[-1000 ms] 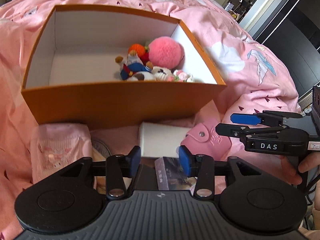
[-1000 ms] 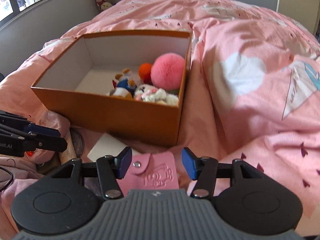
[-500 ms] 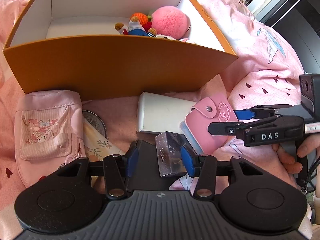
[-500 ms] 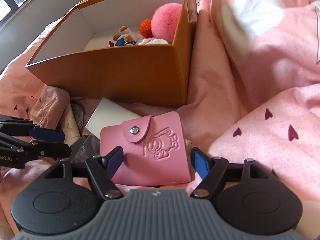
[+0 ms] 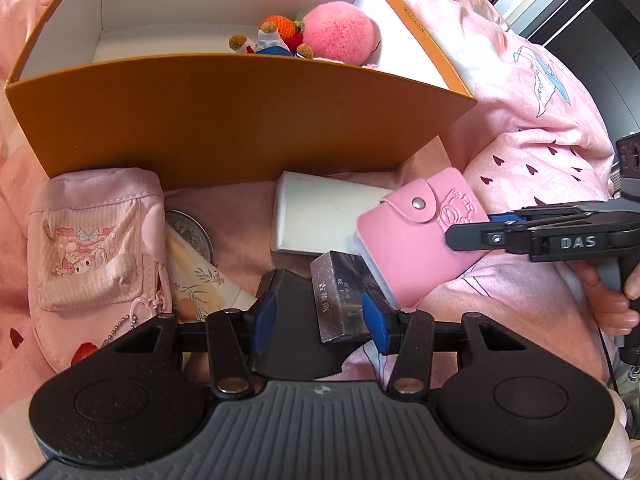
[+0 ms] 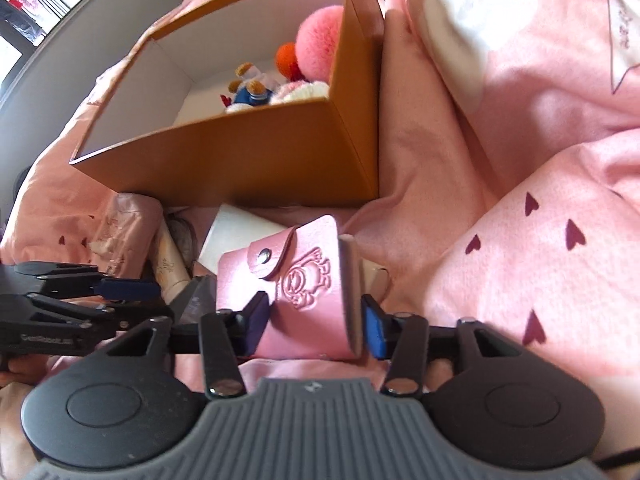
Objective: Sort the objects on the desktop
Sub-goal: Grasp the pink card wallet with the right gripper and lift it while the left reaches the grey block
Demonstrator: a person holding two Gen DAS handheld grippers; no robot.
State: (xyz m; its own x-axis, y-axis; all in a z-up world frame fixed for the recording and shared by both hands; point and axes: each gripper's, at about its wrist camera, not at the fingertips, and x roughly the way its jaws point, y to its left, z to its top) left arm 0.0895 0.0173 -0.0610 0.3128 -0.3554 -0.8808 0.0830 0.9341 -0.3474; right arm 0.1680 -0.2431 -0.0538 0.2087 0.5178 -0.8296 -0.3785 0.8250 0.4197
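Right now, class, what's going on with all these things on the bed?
A person holding two grippers is sorting clutter into an orange box on a pink bedspread. The right gripper is closing on a pink card wallet set between its pads. The left gripper hangs open around a small dark box. Plush toys already lie in the orange box.

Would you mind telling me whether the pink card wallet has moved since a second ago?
Yes. The pink card wallet lay flat below the orange box; now it is tilted up on edge, between the closing right gripper jaws.
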